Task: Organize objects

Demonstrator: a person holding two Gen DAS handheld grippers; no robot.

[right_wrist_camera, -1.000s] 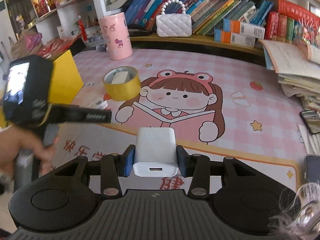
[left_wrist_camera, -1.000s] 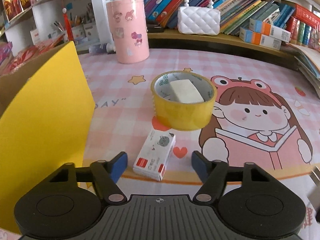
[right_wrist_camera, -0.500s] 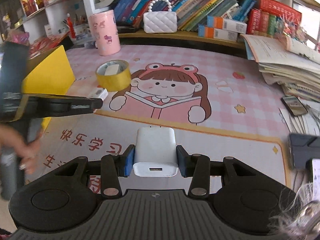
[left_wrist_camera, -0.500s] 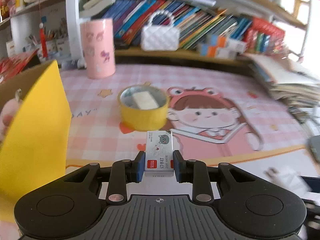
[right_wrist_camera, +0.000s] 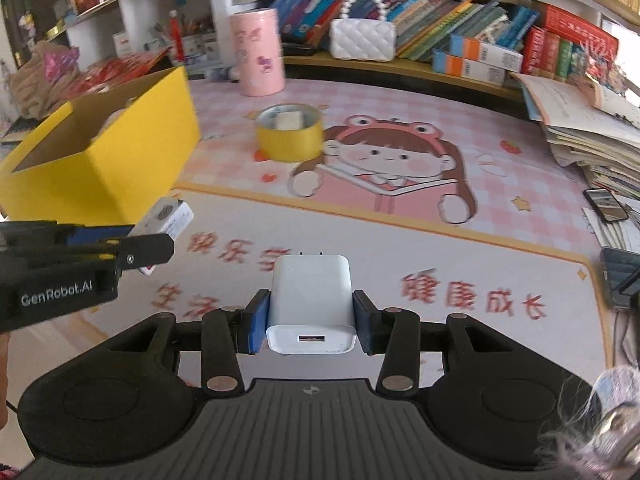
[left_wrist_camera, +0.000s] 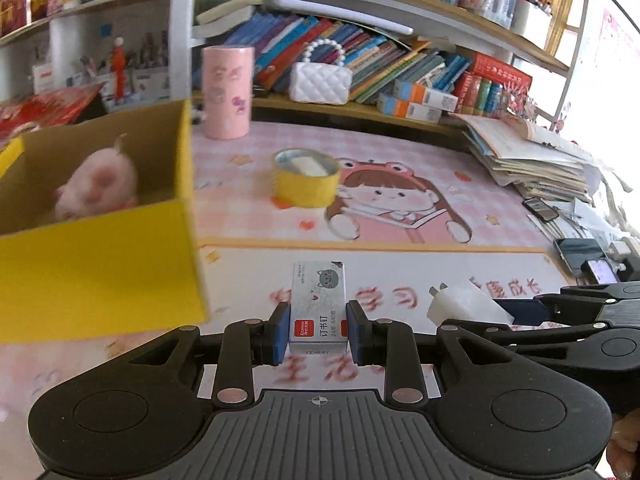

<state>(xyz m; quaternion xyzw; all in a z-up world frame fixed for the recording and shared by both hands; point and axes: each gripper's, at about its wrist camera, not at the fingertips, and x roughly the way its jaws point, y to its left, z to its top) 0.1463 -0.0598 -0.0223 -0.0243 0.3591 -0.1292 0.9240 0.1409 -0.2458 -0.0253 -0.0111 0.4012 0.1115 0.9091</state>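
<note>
My left gripper is shut on a small white staple box with a grey cat print, held above the desk mat. That box also shows at the left of the right wrist view, in the left gripper. My right gripper is shut on a white USB charger, prongs pointing away; the charger appears at the right of the left wrist view. A yellow cardboard box stands open to the left, with a pink plush toy inside. A yellow tape roll holds a white block.
A pink cylinder tin and a white quilted handbag stand at the back by rows of books. Stacked papers and phones crowd the right side. The pink cartoon mat covers the desk.
The left gripper closed on the staple box, lifted it off the mat and drew back toward the near edge. The yellow box's inside came into view. The right gripper moved left with the charger.
</note>
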